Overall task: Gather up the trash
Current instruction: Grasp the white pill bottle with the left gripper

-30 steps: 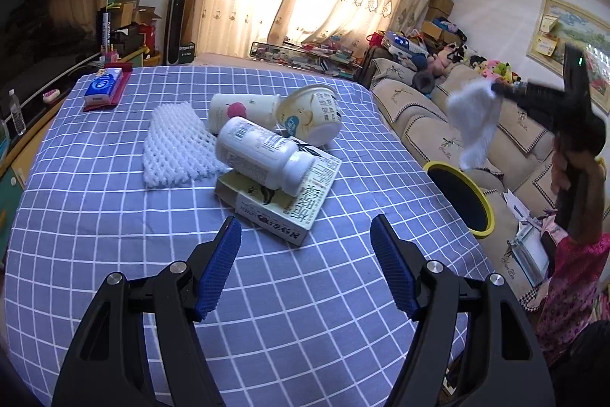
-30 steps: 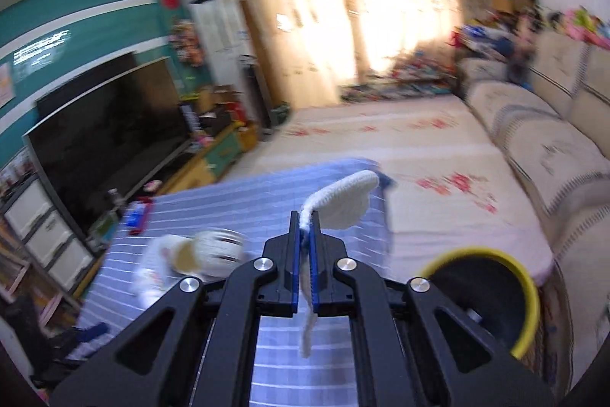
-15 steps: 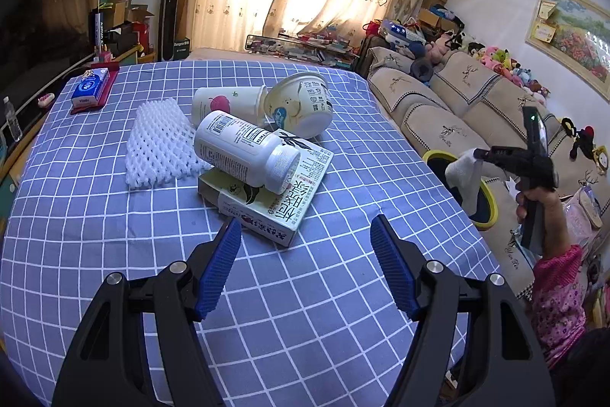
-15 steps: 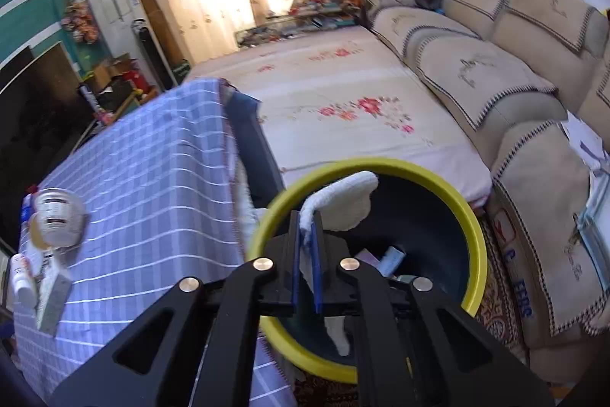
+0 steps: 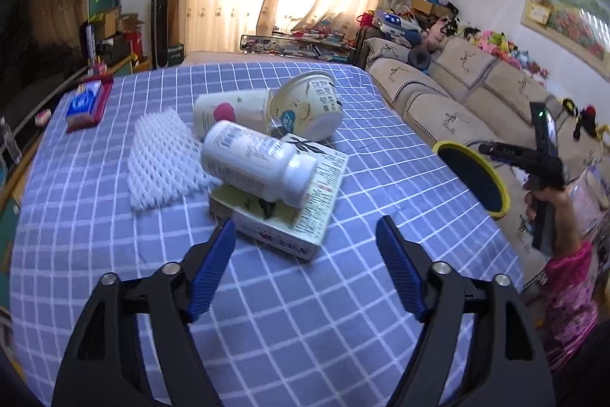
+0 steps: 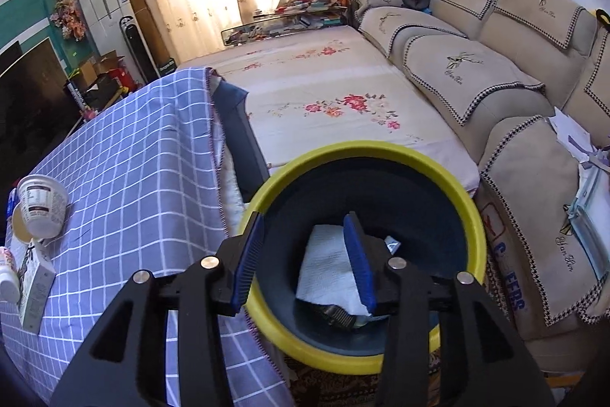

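White tissue lies inside the yellow-rimmed bin, which stands on the floor off the worktop's right edge. A second ago the right tongs pinched this tissue shut; half a second ago they carried it over the bin; now they hang above it, jaws parted and empty. One piece is thus collected. The left tongs stay wide open and empty near the front edge, facing the bottle, box, two cups and foam net at mid-worktop.
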Action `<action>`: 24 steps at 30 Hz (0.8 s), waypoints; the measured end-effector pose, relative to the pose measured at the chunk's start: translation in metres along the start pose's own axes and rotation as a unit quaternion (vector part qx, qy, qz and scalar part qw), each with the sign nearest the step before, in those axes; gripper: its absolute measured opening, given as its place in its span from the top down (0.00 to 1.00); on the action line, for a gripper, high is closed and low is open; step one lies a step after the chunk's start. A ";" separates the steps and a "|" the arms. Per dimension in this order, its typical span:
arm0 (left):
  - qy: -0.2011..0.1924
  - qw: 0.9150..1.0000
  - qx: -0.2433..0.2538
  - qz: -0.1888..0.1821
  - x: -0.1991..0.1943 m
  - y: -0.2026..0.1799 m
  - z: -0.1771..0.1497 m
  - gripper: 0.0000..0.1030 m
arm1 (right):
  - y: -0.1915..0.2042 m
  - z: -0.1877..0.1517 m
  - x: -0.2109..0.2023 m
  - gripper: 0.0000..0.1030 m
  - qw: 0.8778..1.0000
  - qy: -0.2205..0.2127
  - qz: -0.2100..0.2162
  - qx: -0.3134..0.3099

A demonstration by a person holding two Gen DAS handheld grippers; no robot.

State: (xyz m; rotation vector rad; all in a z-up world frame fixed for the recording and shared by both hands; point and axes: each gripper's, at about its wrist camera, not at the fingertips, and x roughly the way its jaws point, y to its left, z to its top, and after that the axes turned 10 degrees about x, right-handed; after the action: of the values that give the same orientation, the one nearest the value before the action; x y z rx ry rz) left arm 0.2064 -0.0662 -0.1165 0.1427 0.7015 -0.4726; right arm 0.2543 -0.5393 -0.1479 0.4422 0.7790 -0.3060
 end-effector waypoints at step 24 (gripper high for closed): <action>0.026 0.988 0.150 -0.024 0.058 0.031 0.043 0.11 | 0.019 -0.004 0.006 0.59 1.000 0.015 0.016 -0.008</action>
State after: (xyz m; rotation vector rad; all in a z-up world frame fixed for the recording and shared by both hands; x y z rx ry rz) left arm 0.2841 -0.0724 -0.1221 0.4230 0.6820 -0.6213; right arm 0.2642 -0.5216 -0.1497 0.4438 0.8021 -0.2640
